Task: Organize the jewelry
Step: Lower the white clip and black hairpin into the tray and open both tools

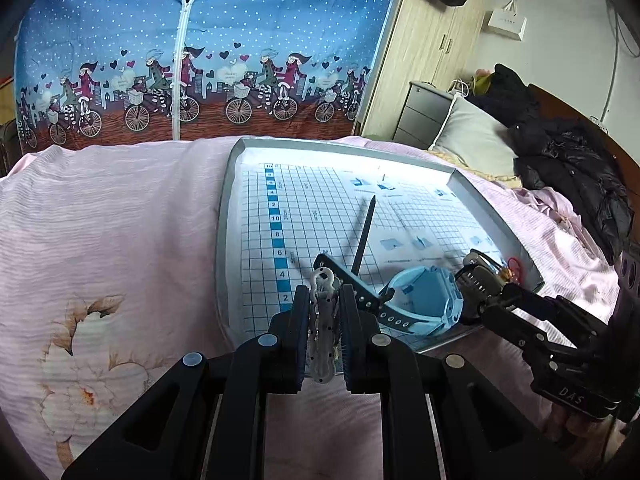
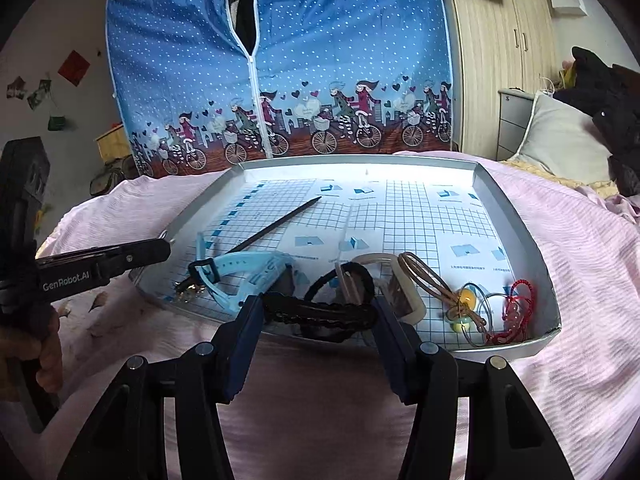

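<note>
In the left wrist view my left gripper (image 1: 325, 294) is shut on a pale translucent scalloped hair clip (image 1: 322, 320), held over the near left corner of the grey tray (image 1: 224, 216). In the right wrist view my right gripper (image 2: 316, 314) grips a dark scalloped hair clip (image 2: 320, 312) end to end between widely spaced fingers, above the tray's near rim. On the tray's (image 2: 516, 216) grid paper lie a light blue watch (image 2: 248, 276), a black hair stick (image 2: 280, 224), a black hair tie (image 2: 340, 280), a beige square bangle (image 2: 404, 292), a brown cord loop (image 2: 424, 276) and a red string bracelet (image 2: 516, 304).
The tray rests on a pink bedspread (image 1: 120, 220). A blue printed fabric wardrobe (image 2: 320, 60) stands behind the bed, with wooden cabinets (image 1: 424, 64), a pillow (image 1: 472, 136) and dark clothing (image 1: 568, 160) at the right. A hand (image 2: 44, 352) holds the left gripper's (image 2: 160, 246) handle.
</note>
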`<act>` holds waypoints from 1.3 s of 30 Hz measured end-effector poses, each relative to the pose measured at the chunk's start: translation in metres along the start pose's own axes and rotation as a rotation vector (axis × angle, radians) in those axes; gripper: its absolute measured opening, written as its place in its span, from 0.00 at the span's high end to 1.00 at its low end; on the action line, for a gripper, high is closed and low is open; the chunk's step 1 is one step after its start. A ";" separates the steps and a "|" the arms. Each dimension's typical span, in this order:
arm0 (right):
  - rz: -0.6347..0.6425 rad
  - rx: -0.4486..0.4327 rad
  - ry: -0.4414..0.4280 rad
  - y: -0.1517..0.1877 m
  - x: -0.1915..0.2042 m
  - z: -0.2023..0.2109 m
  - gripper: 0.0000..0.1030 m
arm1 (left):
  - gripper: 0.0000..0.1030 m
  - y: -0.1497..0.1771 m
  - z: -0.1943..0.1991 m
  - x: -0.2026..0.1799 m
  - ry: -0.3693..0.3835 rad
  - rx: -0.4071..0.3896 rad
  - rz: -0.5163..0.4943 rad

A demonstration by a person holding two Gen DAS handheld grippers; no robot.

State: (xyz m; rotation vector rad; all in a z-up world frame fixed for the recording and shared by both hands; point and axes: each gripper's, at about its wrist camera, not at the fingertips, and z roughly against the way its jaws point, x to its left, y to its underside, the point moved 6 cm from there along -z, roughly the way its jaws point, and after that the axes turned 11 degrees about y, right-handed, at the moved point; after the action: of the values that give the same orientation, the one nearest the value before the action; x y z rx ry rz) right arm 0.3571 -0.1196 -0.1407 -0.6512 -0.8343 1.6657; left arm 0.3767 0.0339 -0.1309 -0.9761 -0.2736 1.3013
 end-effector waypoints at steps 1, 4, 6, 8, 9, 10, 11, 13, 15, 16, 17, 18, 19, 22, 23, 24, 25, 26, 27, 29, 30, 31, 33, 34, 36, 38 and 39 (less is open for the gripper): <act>-0.001 0.006 0.004 0.000 0.000 -0.001 0.49 | 0.89 0.002 -0.002 0.001 -0.002 0.007 0.004; 0.010 0.012 0.017 0.003 0.001 -0.003 0.48 | 0.89 0.005 -0.007 0.004 0.000 0.028 0.011; 0.024 0.016 0.023 0.004 0.003 -0.003 0.48 | 0.89 0.008 -0.010 0.005 0.002 0.049 0.005; 0.036 0.014 0.030 0.005 0.004 -0.003 0.48 | 0.89 0.010 -0.012 0.005 -0.005 0.058 0.002; 0.041 0.015 0.029 0.006 0.005 -0.003 0.48 | 0.89 0.011 -0.012 0.006 -0.005 0.061 0.003; 0.044 0.016 0.030 0.006 0.006 -0.004 0.48 | 0.89 0.012 -0.013 0.006 -0.007 0.066 0.005; 0.046 0.016 0.032 0.006 0.006 -0.004 0.48 | 0.89 0.013 -0.014 0.007 -0.012 0.071 0.006; 0.046 0.016 0.032 0.007 0.006 -0.004 0.48 | 0.89 0.014 -0.014 0.009 -0.020 0.078 0.011; 0.043 0.017 0.033 0.007 0.006 -0.004 0.48 | 0.89 0.013 -0.014 0.012 -0.021 0.078 0.019; 0.042 0.018 0.033 0.006 0.006 -0.004 0.48 | 0.89 0.013 -0.014 0.013 -0.022 0.078 0.022; 0.040 0.019 0.033 0.006 0.005 -0.004 0.48 | 0.88 0.013 -0.014 0.013 -0.024 0.079 0.024; 0.039 0.019 0.033 0.006 0.005 -0.004 0.47 | 0.88 0.013 -0.014 0.013 -0.024 0.081 0.024; 0.039 0.020 0.034 0.007 0.005 -0.004 0.46 | 0.88 0.013 -0.013 0.012 -0.025 0.082 0.022; 0.041 0.020 0.033 0.007 0.005 -0.004 0.45 | 0.84 0.013 -0.013 0.011 -0.026 0.083 0.016; 0.041 0.020 0.032 0.007 0.005 -0.004 0.45 | 0.83 0.012 -0.013 0.011 -0.025 0.081 0.015; 0.041 0.020 0.031 0.006 0.005 -0.004 0.45 | 0.79 0.012 -0.013 0.010 -0.025 0.079 0.014; 0.041 0.020 0.030 0.007 0.005 -0.004 0.44 | 0.72 0.012 -0.012 0.010 -0.026 0.074 0.014; 0.039 0.019 0.030 0.007 0.005 -0.004 0.43 | 0.69 0.011 -0.011 0.010 -0.027 0.067 0.013; 0.037 0.018 0.030 0.007 0.004 -0.003 0.41 | 0.64 0.011 -0.010 0.009 -0.031 0.060 0.012; 0.032 0.016 0.029 0.006 0.003 -0.003 0.39 | 0.59 0.009 -0.006 0.010 -0.044 0.041 0.012; 0.029 0.014 0.027 0.006 0.003 -0.003 0.38 | 0.55 0.008 -0.005 0.011 -0.043 0.032 0.014; 0.027 0.012 0.027 0.006 0.002 -0.002 0.37 | 0.53 0.007 -0.003 0.012 -0.039 0.023 0.018; 0.022 0.009 0.026 0.006 0.001 -0.002 0.34 | 0.47 0.004 0.000 0.013 -0.037 0.004 0.027; 0.020 0.008 0.025 0.006 0.001 -0.001 0.31 | 0.40 0.003 0.002 0.012 -0.033 -0.004 0.030; 0.013 -0.004 0.019 0.005 0.000 0.001 0.26 | 0.26 0.000 0.006 0.010 -0.034 -0.022 0.029; 0.008 -0.021 0.019 0.003 -0.001 0.005 0.23 | 0.11 -0.002 0.011 0.006 -0.012 -0.046 0.029; 0.003 -0.031 0.020 0.002 -0.002 0.008 0.20 | 0.08 -0.003 0.014 0.005 -0.001 -0.061 0.031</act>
State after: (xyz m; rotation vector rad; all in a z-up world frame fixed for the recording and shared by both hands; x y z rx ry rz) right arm 0.3504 -0.1232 -0.1378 -0.6900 -0.8465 1.6492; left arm 0.3707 0.0446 -0.1226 -1.0353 -0.3015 1.3279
